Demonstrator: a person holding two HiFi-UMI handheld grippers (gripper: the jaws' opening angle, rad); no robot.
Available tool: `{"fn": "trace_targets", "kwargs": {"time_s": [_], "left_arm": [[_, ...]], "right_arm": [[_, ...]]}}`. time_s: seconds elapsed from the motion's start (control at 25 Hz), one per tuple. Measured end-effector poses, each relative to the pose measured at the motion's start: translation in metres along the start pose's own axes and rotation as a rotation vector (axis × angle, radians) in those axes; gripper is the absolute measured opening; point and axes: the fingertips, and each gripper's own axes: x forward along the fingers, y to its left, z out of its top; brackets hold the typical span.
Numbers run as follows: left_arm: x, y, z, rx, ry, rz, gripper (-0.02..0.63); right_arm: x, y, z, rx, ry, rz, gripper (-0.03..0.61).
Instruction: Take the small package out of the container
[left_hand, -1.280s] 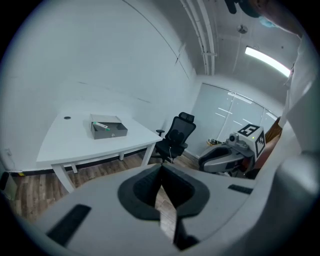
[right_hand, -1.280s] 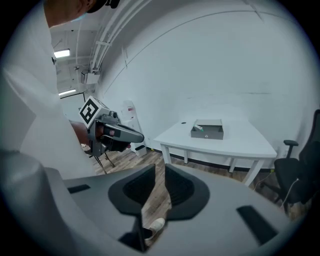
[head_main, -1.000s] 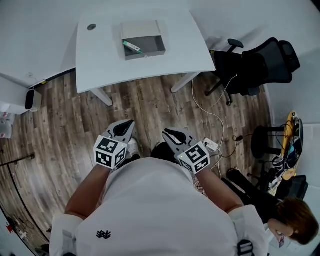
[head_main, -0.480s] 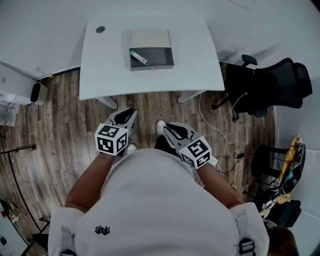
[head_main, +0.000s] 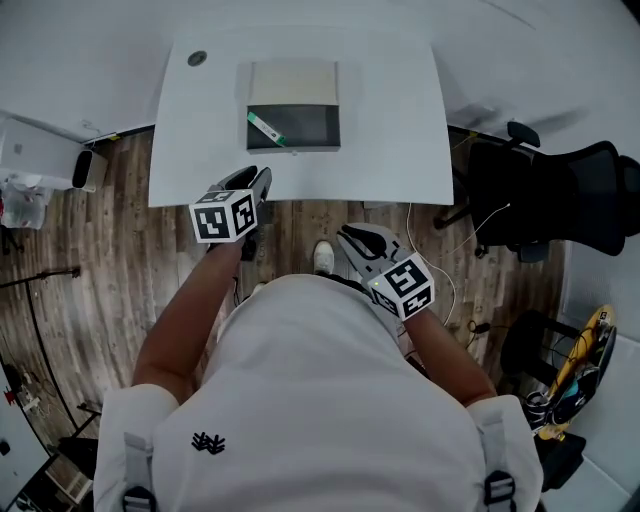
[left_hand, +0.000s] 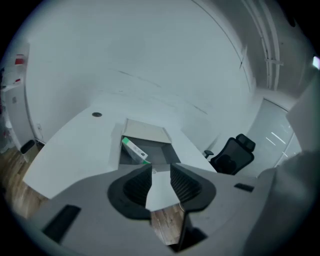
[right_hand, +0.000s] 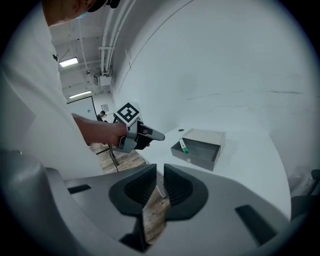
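A grey open container (head_main: 293, 118) stands on the white table (head_main: 400, 120). Inside it, a small green-and-white package (head_main: 265, 128) leans against the left wall. My left gripper (head_main: 256, 184) is over the table's near edge, short of the container. Its jaws have just been opening and stand open with nothing between them. Along the left gripper (left_hand: 161, 172), the container (left_hand: 150, 136) and package (left_hand: 134, 150) lie straight ahead. My right gripper (head_main: 352, 238) hangs back over the floor, its jaws a narrow gap apart and empty. The right gripper view shows that gripper (right_hand: 160, 182), the container (right_hand: 200, 150) and the package (right_hand: 183, 146).
A black office chair (head_main: 565, 200) stands to the right of the table, with cables on the wooden floor (head_main: 120, 260) near it. A round cable hole (head_main: 197, 59) sits at the table's far left. White units (head_main: 40, 150) stand on the floor at the left.
The person has walked up to the table. Both grippers came forward; the left one went from over the floor to the table's near edge. The right one trails behind.
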Motion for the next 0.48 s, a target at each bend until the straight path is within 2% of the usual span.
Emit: {"fn": "trace_targets", "kwargs": {"time_s": [0.2,0.48], "left_arm": [[0.041,0.022,0.017,-0.087,0.009,0.104,0.133],[0.081,0.059,0.018,-0.219,0.036,0.232,0.161]], "right_arm": [[-0.004,-0.033,-0.001,0.011,0.007,0.029,0.046],[-0.011,-0.070,-0.011,0.045,0.024,0.051,0.046]]}}
